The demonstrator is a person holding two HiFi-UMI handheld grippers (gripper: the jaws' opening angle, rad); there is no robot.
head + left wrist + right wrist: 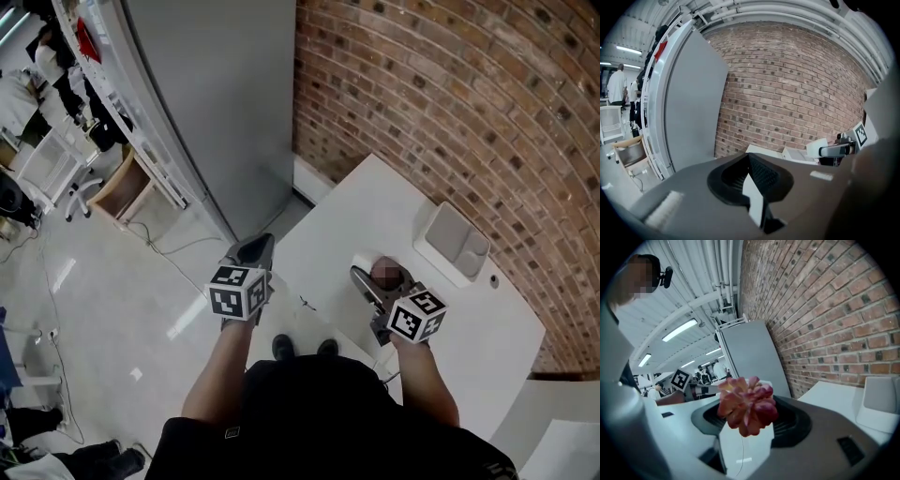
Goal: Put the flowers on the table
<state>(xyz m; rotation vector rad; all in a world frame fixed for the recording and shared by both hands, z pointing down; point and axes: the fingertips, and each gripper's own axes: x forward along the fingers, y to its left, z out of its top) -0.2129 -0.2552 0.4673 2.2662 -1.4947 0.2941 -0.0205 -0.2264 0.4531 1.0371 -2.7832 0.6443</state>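
Pink-red rosette flower (747,404), upright in a white pot (740,451), gripped by the right hand-held gripper (746,427) over the white worktop (356,202).

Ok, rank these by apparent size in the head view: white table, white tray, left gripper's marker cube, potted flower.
1. white table
2. white tray
3. marker cube on the left gripper; it looks nearly tray-sized, but it's nearer the camera, so unsure
4. potted flower

Table (352,220) mostly bare; white tray (453,244) sits against the brick wall (450,94)
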